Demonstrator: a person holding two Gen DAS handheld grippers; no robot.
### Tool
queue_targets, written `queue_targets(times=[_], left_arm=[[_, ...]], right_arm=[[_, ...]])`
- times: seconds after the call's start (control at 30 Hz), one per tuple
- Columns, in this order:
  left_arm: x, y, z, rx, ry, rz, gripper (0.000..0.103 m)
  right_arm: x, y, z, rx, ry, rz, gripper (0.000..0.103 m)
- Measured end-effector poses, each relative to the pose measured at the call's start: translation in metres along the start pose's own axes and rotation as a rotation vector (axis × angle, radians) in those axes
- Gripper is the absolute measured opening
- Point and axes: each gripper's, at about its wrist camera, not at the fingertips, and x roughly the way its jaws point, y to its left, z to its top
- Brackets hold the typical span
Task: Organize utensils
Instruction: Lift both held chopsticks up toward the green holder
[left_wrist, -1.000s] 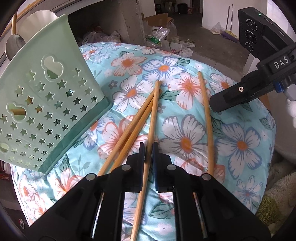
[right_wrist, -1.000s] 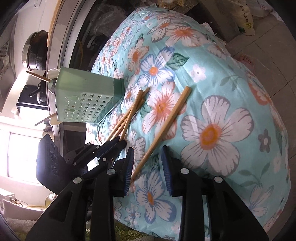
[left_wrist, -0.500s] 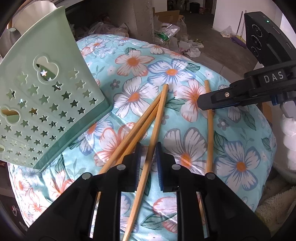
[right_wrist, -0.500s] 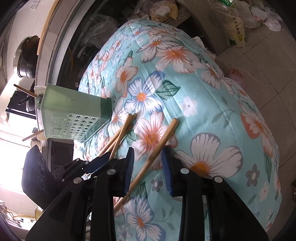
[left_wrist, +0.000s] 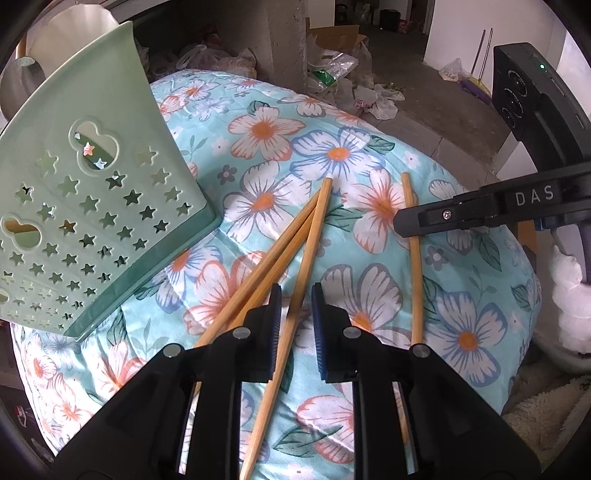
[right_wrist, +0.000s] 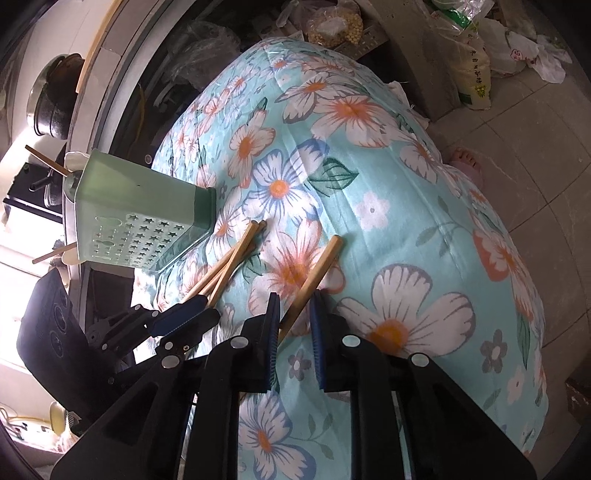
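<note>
Four wooden chopsticks lie on a floral quilt (left_wrist: 461, 332). Three fan out together (left_wrist: 295, 240), and one of them runs between the jaws of my left gripper (left_wrist: 297, 325). That gripper is open, with a gap showing beside the stick. The fourth chopstick (right_wrist: 317, 269) lies apart and passes between the jaws of my right gripper (right_wrist: 294, 325), which are closing without the pads clamping it. A green star-holed utensil holder (left_wrist: 92, 221) leans tilted at the left, close to the three sticks. In the left wrist view the right gripper (left_wrist: 402, 225) sits over the lone chopstick (left_wrist: 413, 258).
The holder (right_wrist: 140, 221) has a wooden handle (right_wrist: 44, 158) sticking out of its top. Bags and litter (left_wrist: 332, 66) lie on the floor beyond the quilt. A dark pot (right_wrist: 55, 99) sits on a ledge at left. Tiled floor (right_wrist: 535, 147) lies to the right.
The left jaws, tight on the chopstick a second ago, now stand slightly apart around it. The right jaws have narrowed around the lone chopstick and sunk closer to the quilt.
</note>
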Motion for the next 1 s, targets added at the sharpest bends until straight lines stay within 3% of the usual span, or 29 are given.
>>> queue_targets(times=[0.5,0.63,0.8,1.0], left_arm=[[0.024,0.004,0.020,0.007,-0.007,-0.046,0.015],[0.021,0.003,0.018,0.012,-0.032,-0.047,0.009],[0.001,0.006,0.012,-0.003,-0.081,-0.075,0.006],[-0.055,0.023,0.004,-0.078,-0.208,-0.095,0.006]], right_arm=[[0.004,0.008,0.001,0.020,-0.020,-0.046,0.016],[0.002,0.007,0.000,0.045,-0.034,-0.025,0.015],[-0.015,0.020,-0.001,0.019,-0.081,-0.024,0.013],[-0.045,0.052,-0.001,-0.068,-0.160,-0.013,0.010]])
